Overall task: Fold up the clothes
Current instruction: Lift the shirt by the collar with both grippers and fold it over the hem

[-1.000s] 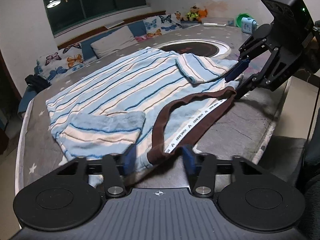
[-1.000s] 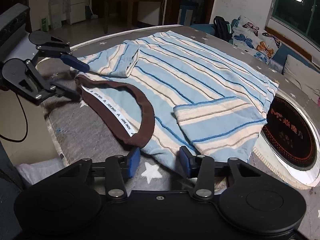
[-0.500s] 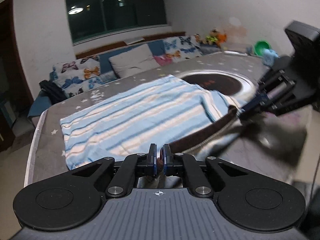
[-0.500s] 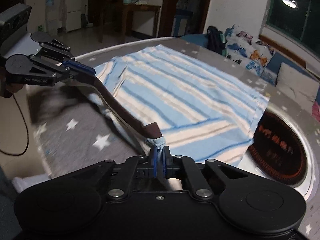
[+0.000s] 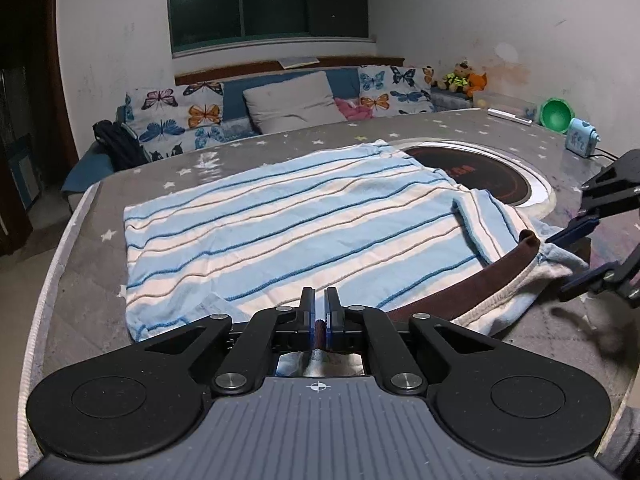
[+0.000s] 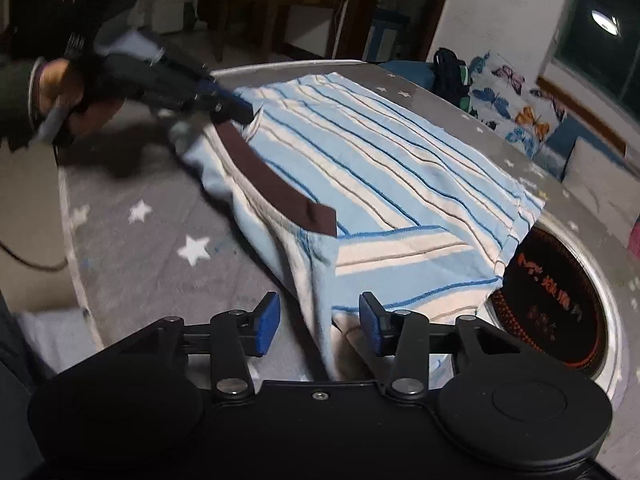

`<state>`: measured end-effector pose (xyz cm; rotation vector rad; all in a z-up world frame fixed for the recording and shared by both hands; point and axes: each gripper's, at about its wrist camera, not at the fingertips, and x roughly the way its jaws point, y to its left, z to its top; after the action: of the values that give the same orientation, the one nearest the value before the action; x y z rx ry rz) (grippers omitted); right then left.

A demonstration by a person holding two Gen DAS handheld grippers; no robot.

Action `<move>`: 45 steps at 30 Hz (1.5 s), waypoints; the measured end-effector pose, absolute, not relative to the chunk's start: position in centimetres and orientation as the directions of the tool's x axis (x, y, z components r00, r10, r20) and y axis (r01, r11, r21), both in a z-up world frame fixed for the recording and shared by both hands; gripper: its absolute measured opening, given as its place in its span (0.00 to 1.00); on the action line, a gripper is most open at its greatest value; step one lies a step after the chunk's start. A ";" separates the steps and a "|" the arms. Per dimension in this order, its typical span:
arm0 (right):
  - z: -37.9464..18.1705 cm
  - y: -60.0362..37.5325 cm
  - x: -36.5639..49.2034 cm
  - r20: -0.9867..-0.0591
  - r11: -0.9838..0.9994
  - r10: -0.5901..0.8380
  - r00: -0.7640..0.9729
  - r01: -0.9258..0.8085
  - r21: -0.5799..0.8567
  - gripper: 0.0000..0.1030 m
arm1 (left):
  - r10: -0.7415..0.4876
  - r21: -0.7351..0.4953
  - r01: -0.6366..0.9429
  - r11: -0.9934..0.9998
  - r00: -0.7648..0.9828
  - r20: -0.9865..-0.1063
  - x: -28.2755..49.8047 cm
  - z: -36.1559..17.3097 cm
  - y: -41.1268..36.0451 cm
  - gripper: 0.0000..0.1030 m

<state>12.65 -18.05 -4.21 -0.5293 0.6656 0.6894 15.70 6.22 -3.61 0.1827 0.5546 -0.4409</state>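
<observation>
A light-blue, cream-striped knit garment (image 5: 288,224) with a brown neckband (image 6: 276,184) is spread on a grey star-patterned table cover (image 5: 100,208), partly overlapping a round black inset plate (image 5: 492,176). The neckband is pinched in the closed left gripper (image 5: 319,322). The right gripper (image 6: 318,322) is held wide open, gripping nothing, fabric lying between its fingers. Butterfly-print cushions (image 5: 176,116) are seen below a dark window (image 5: 264,0).

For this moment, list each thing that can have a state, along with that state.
Left gripper: shut on the brown waistband.
Right gripper: open, fabric lying between its fingers, not pinched.
Striped garment: spread flat on the table, near edge lifted and bunched.
Brown waistband: pulled into a straight band.
Table: covered with a grey star-print cloth.
</observation>
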 end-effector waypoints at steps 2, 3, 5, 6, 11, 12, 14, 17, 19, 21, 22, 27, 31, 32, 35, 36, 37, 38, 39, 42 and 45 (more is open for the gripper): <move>-4.5 -17.4 13.3 -0.714 0.666 0.392 0.580 -0.714 -0.215 0.28 | -0.365 0.043 0.460 0.887 0.754 -0.546 15.5 -3.5 6.4 0.05; -4.6 -17.1 13.7 -0.718 0.670 0.391 0.576 -0.713 -0.207 0.19 | -0.375 0.045 0.472 0.881 0.752 -0.542 15.0 -3.2 6.6 0.05; -4.4 -17.0 14.4 -0.721 0.674 0.406 0.561 -0.717 -0.178 0.12 | -0.391 0.061 0.493 0.868 0.753 -0.529 13.9 -2.7 6.9 0.06; -4.3 -17.0 14.5 -0.719 0.677 0.410 0.561 -0.716 -0.173 0.11 | -0.397 0.083 0.506 0.859 0.759 -0.517 13.0 -2.4 7.2 0.06; -3.8 -17.6 16.0 -0.718 0.723 0.441 0.538 -0.688 -0.072 0.10 | -0.404 0.132 0.536 0.834 0.755 -0.516 9.7 -2.0 8.4 0.32; -3.7 -17.7 16.3 -0.718 0.730 0.446 0.534 -0.681 -0.053 0.10 | -0.399 0.145 0.537 0.831 0.758 -0.516 8.8 -2.0 8.6 0.35; -3.5 -17.8 16.9 -0.720 0.739 0.453 0.526 -0.674 -0.027 0.10 | -0.391 0.169 0.539 0.825 0.760 -0.519 7.5 -2.2 8.8 0.41; -3.2 -17.8 17.5 -0.718 0.751 0.455 0.527 -0.661 -0.009 0.10 | -0.369 0.230 0.549 0.803 0.763 -0.531 5.6 -3.0 8.7 0.54; -3.0 -17.8 18.0 -0.718 0.760 0.456 0.526 -0.650 0.006 0.10 | -0.353 0.267 0.552 0.790 0.766 -0.537 4.9 -3.4 8.5 0.57; -2.9 -17.7 18.4 -0.719 0.765 0.457 0.524 -0.643 0.018 0.10 | -0.342 0.305 0.564 0.767 0.763 -0.549 4.4 -3.9 8.3 0.57; -2.9 -17.7 18.6 -0.719 0.768 0.458 0.522 -0.640 0.024 0.10 | -0.336 0.327 0.572 0.752 0.760 -0.556 4.2 -4.2 8.1 0.57; -2.7 -18.0 19.6 -0.722 0.784 0.470 0.508 -0.616 0.077 0.11 | -0.323 0.387 0.590 0.709 0.759 -0.564 4.5 -5.4 7.6 0.58; -2.8 -18.0 20.3 -0.726 0.791 0.466 0.507 -0.605 0.085 0.11 | -0.330 0.412 0.614 0.673 0.749 -0.575 5.3 -6.1 7.4 0.58; -2.8 -18.0 20.4 -0.726 0.792 0.465 0.506 -0.605 0.086 0.11 | -0.336 0.412 0.621 0.667 0.744 -0.577 5.5 -6.2 7.5 0.57; -2.9 -17.8 20.5 -0.729 0.790 0.461 0.506 -0.608 0.077 0.11 | -0.353 0.377 0.642 0.667 0.719 -0.599 6.3 -6.0 7.8 0.31; -2.9 -17.8 20.5 -0.729 0.789 0.460 0.507 -0.610 0.072 0.11 | -0.357 0.352 0.647 0.677 0.706 -0.612 6.7 -6.0 8.0 0.25; -2.9 -17.7 20.4 -0.727 0.788 0.458 0.512 -0.612 0.066 0.11 | -0.361 0.324 0.650 0.688 0.693 -0.624 7.2 -5.9 8.3 0.16; -2.9 -17.7 20.3 -0.725 0.787 0.456 0.516 -0.614 0.059 0.11 | -0.365 0.296 0.646 0.703 0.685 -0.630 7.7 -5.9 8.6 0.12; -3.0 -17.7 20.2 -0.723 0.786 0.454 0.521 -0.616 0.050 0.11 | -0.366 0.279 0.640 0.716 0.684 -0.631 7.9 -5.7 8.7 0.11; -2.4 -17.4 18.6 -0.709 0.764 0.441 0.549 -0.644 -0.024 0.09 | -0.366 0.242 0.610 0.754 0.697 -0.616 7.8 -5.0 9.1 0.08; -1.5 -17.6 16.8 -0.692 0.744 0.447 0.567 -0.665 -0.064 0.07 | -0.362 0.232 0.578 0.782 0.725 -0.586 7.0 -3.7 9.4 0.07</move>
<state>16.79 -17.65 -1.51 -0.3372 0.7082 0.6678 7.00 9.41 -3.75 0.4210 0.5475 -0.5355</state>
